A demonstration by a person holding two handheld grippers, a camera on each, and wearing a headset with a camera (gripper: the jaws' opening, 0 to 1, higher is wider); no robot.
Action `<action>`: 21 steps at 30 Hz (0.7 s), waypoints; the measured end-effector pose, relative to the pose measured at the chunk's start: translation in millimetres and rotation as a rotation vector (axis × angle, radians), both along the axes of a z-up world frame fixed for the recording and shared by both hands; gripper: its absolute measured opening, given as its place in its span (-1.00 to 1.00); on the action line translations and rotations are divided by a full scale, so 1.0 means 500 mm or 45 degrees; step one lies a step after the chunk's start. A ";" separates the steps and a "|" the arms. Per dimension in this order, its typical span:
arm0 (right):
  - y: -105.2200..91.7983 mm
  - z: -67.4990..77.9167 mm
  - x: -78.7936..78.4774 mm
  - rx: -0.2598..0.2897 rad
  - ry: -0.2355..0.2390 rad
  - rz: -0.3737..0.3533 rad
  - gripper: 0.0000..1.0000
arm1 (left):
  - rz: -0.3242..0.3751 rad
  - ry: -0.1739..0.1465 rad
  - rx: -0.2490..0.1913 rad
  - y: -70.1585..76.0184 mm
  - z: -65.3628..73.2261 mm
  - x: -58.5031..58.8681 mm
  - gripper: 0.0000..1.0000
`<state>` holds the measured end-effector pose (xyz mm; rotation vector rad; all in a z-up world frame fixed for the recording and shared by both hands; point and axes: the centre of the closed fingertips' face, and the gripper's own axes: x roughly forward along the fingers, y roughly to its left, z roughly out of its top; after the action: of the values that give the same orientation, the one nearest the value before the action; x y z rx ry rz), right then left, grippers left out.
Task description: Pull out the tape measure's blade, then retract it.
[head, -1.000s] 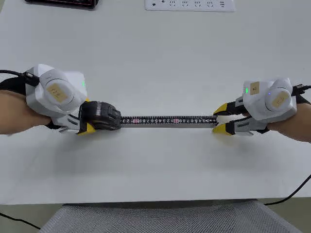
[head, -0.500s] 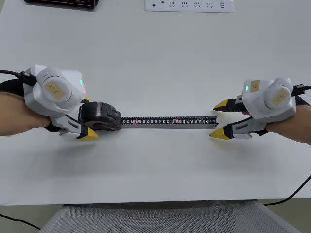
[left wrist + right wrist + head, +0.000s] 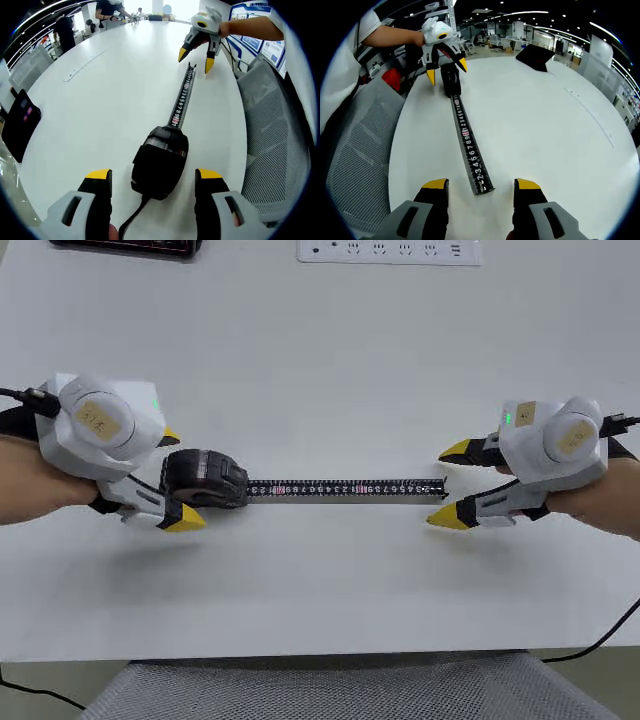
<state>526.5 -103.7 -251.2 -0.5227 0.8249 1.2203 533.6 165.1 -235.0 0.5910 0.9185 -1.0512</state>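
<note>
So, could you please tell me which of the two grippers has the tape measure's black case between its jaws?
The left gripper: its open jaws flank the case, while the right gripper sits at the blade's free tip.

Both hand-held grippers [image 3: 180, 478] [image 3: 446, 485]: jaws apart.

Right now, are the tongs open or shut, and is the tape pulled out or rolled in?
blade: pulled out, lying flat on the table
case: resting on the table
left tongs: open, astride the case, not squeezing
right tongs: open, blade tip between them, ungripped
</note>
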 end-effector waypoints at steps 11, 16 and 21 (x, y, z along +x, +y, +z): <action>-0.005 0.023 -0.002 0.063 -0.041 -0.132 0.24 | 0.187 -0.072 -0.165 0.011 0.052 0.004 0.38; -0.013 0.029 -0.006 0.065 -0.056 -0.155 0.27 | 0.198 -0.104 -0.180 0.014 0.061 -0.004 0.39; -0.019 0.039 -0.011 0.076 -0.076 -0.188 0.29 | 0.240 -0.134 -0.217 0.019 0.069 -0.010 0.41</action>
<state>520.7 -113.2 -231.8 -0.4399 0.7609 1.0856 528.6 174.5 -200.4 0.4059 0.7679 -0.9093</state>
